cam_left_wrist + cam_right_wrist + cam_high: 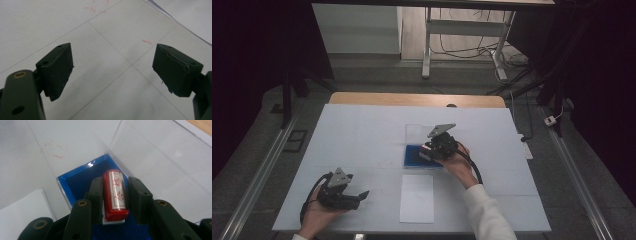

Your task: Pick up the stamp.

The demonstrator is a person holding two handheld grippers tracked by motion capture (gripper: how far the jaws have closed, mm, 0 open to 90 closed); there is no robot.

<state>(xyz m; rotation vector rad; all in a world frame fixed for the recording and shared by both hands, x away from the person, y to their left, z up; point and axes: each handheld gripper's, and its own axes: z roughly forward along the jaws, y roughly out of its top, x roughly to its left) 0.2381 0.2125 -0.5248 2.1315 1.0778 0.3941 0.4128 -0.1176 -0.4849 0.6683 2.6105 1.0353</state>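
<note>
A red cylindrical stamp (115, 195) with a white label of red characters lies in a blue-lined box (72, 182), and the box's clear lid (155, 157) stands open behind it. My right gripper (116, 183) is shut on the stamp, one pad against each side. From above, the right gripper (432, 150) sits over the blue box (412, 157) near the table's middle. My left gripper (362, 196) rests low at the front left, its jaws wide open over the bare white surface with nothing between them (112, 65).
A white sheet of paper (417, 198) lies in front of the box, near the table's front edge. The white table cover (362, 130) carries faint grid lines and small red marks (147, 41). Beyond the table stand desk legs and cables.
</note>
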